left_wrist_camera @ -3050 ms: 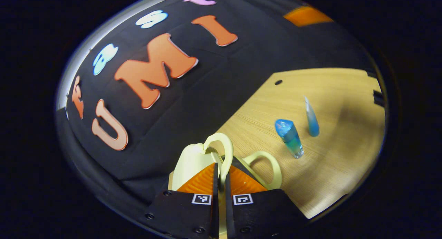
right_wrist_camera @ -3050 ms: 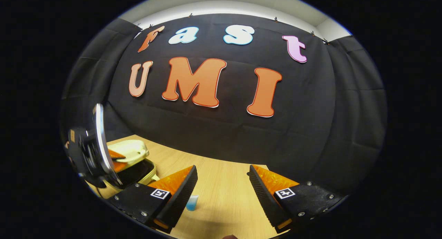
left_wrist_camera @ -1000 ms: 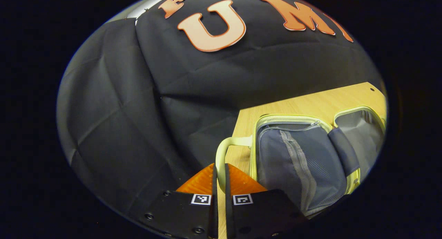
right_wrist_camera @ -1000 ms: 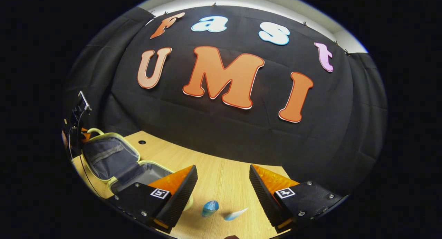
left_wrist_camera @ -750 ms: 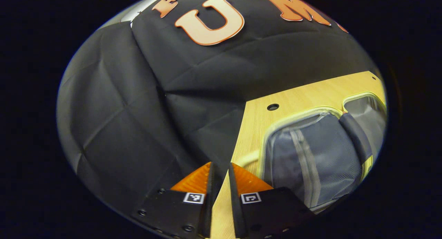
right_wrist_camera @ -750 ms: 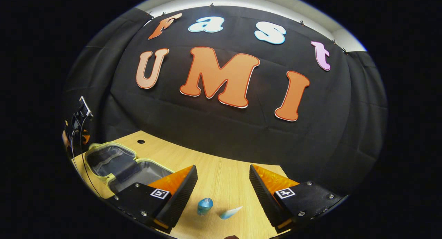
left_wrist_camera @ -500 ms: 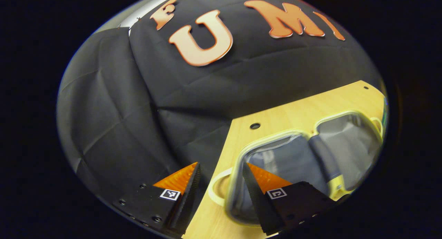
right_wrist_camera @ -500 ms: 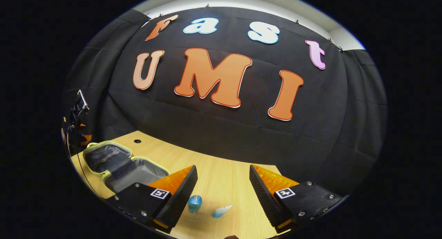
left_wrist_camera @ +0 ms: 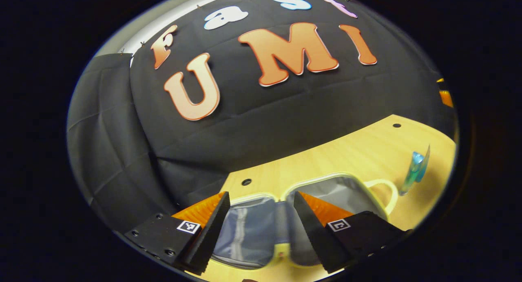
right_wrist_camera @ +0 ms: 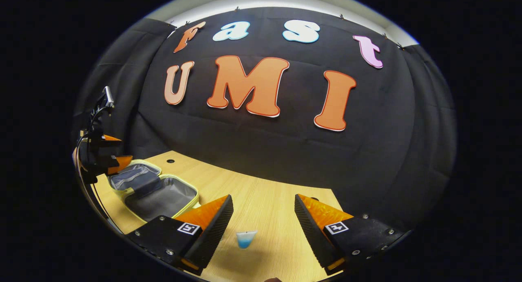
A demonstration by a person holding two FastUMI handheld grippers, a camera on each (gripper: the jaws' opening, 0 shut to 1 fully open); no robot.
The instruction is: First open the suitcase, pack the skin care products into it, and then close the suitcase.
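The pale yellow suitcase [left_wrist_camera: 383,184] lies open flat on the wooden table, its grey lining showing; in the right gripper view the suitcase [right_wrist_camera: 163,196] sits at the left. My left gripper [left_wrist_camera: 261,200] hangs open just above the open case, and it appears far left as the left gripper [right_wrist_camera: 112,149]. A blue bottle [left_wrist_camera: 412,172] stands beyond the case's handle, with a blue tube [left_wrist_camera: 424,159] right behind it. My right gripper [right_wrist_camera: 263,210] is open over the table, and the blue tube [right_wrist_camera: 246,238] stands between its fingers, farther off.
The wooden table [right_wrist_camera: 261,196] runs back to the black cloth wall. Small round holes [left_wrist_camera: 246,181] sit in the tabletop near its back edge. A cable [right_wrist_camera: 87,192] hangs from the left gripper at the far left.
My left gripper let go of the suitcase handle, opened and swung right over the open case. The lid went from raised to lying flat. The right gripper shifted slightly toward the tube.
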